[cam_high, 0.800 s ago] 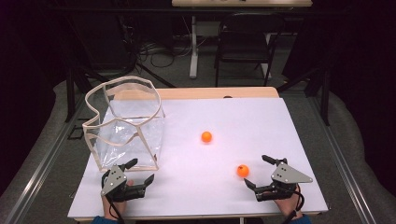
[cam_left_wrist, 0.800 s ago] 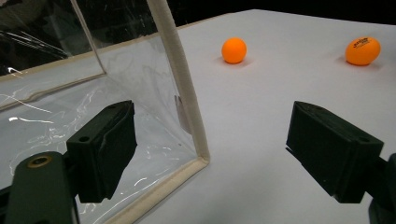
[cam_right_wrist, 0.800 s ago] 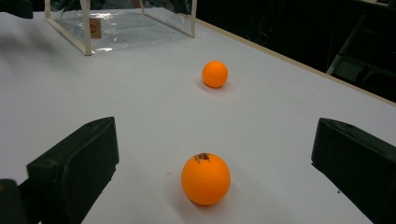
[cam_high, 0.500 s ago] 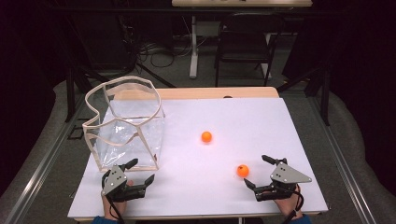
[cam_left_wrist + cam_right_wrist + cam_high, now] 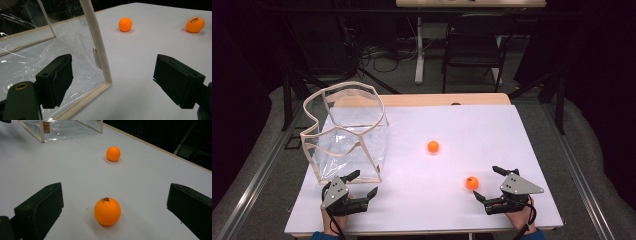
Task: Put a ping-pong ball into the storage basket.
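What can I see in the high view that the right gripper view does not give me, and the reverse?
High view: the whole clear bag with its wavy cream rim, the left gripper near its corner, a chair behind the table.
Right gripper view: the small printed mark on top of the near orange ball, which lies ahead of the open jaws, not touched.
Both: the two orange balls, the far one, the white tabletop, the right gripper.

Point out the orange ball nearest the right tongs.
The ball with printed lettering, lying just ahead of the open right tongs. The other ball sits farther off, mid-table.
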A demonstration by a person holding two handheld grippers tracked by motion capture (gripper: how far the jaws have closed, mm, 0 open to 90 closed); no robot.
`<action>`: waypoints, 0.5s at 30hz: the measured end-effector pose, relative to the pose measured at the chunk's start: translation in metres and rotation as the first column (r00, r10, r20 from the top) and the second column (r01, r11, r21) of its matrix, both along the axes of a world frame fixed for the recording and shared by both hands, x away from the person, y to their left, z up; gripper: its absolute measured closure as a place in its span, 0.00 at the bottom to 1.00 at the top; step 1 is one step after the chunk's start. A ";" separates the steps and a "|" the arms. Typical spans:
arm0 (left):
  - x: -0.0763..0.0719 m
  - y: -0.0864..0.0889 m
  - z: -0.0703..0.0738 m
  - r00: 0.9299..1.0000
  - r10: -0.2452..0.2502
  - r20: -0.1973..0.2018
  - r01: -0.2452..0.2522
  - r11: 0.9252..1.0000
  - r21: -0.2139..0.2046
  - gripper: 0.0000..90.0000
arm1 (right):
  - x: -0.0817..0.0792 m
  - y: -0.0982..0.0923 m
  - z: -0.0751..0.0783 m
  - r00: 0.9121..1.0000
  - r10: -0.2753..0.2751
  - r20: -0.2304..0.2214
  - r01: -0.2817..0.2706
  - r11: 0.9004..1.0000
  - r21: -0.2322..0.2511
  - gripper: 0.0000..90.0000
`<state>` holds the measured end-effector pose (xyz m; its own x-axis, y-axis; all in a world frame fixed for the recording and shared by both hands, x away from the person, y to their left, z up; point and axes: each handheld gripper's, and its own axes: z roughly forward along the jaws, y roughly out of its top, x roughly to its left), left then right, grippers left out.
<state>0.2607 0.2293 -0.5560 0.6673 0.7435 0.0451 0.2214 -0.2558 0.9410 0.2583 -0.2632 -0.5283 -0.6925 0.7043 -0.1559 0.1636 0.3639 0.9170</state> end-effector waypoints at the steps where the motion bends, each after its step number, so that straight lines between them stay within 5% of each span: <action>1: 0.000 0.000 0.000 1.000 0.005 -0.003 -0.005 1.000 0.001 0.18 | 0.000 0.000 0.000 1.000 -0.003 -0.006 0.003 1.000 0.000 0.00; 4: -0.001 0.001 -0.001 1.000 0.012 -0.002 -0.012 1.000 -0.006 0.18 | -0.001 0.003 0.002 1.000 -0.016 0.001 0.016 0.998 -0.054 0.00; 15: 0.000 0.000 0.000 1.000 -0.001 0.003 0.001 1.000 0.002 0.18 | 0.005 0.007 0.007 0.998 -0.014 -0.053 0.011 0.998 -0.064 0.00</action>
<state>0.2604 0.2289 -0.5562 0.6675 0.7430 0.0483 0.2185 -0.2575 0.9412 0.2628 -0.2565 -0.5214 -0.6923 0.7028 -0.1640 0.2168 0.4193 0.8816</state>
